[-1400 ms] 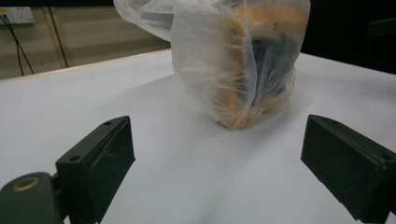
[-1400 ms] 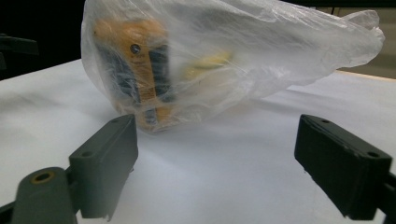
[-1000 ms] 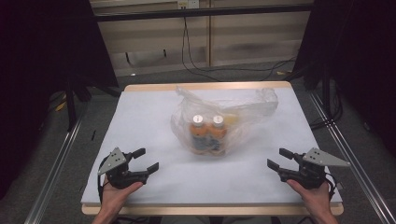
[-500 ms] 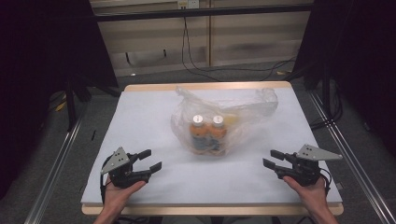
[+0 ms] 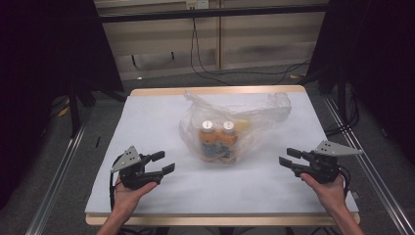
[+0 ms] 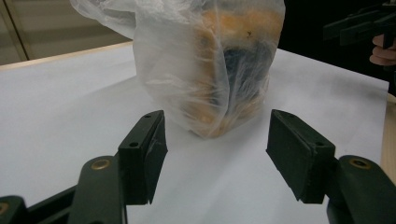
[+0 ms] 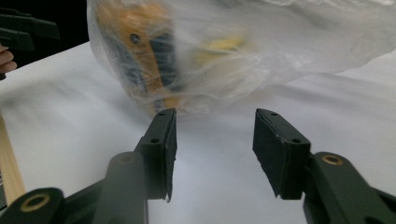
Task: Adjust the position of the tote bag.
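Observation:
A clear plastic bag (image 5: 235, 117) lies mid-table with two orange bottles (image 5: 218, 142) with white caps upright inside it, and something yellow behind them. My left gripper (image 5: 164, 163) hovers at the front left, apart from the bag (image 6: 205, 70). Its jaws are open and empty and have just been closing a little. My right gripper (image 5: 285, 156) is at the front right, also apart from the bag (image 7: 224, 56). It is open and empty, and its jaws have just been opening slightly. Each gripper points at the bag, seen past the left gripper (image 6: 217, 119) and past the right gripper (image 7: 215, 114).
A white sheet (image 5: 147, 122) covers the wooden table (image 5: 220, 90). Metal rails (image 5: 58, 171) run along both sides, and cables (image 5: 205, 68) lie on the floor behind. Bare sheet lies between each gripper and the bag.
Both hands have shifted slightly forward toward the bag. Both pairs of jaws stand narrower than a second ago. The bag and bottles have not moved.

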`<state>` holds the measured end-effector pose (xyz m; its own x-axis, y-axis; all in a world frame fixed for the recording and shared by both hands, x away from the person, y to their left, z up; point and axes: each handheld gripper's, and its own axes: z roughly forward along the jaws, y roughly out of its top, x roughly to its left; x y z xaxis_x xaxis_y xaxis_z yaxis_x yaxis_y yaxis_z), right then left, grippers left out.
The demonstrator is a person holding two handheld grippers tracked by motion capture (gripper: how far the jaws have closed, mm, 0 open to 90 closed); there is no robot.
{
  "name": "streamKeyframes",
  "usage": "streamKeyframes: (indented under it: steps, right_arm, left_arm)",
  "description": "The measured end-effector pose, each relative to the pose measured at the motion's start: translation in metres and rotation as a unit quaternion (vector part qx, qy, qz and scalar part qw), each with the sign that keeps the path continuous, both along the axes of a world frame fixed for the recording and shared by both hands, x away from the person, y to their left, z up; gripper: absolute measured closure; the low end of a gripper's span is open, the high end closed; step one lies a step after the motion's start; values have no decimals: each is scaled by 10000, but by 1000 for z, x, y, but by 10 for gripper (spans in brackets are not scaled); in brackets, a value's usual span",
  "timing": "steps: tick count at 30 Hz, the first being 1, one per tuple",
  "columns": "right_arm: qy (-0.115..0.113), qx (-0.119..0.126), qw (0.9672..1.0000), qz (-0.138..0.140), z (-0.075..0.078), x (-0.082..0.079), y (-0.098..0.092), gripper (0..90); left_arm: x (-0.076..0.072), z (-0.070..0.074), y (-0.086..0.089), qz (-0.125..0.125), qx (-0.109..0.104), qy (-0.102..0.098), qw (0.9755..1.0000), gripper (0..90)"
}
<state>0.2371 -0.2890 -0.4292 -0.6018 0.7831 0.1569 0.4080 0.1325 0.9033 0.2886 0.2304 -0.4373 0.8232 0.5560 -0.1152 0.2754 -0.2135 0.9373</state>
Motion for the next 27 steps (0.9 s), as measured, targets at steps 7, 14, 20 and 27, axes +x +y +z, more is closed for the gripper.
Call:
streamKeyframes:
  steps: [7, 14, 20, 27]
  right_arm:
    - [-117, -36, 9999, -24, 12, 13, -3, 474]
    - [-164, -35, 9998, 81, 24, 31, -1, 440]
    - [-156, -22, 9999, 20, 27, 49, -3, 461]
    - [-167, -103, 9998, -77, 34, 60, -8, 488]
  left_arm:
    - [17, 16, -3, 137, -143, 23, 9998, 381]
    - [36, 29, -8, 206, -121, -77, 9997, 411]
    - [50, 37, -17, 38, -94, -45, 9999, 445]
    - [64, 46, -23, -51, -155, -26, 9999, 473]
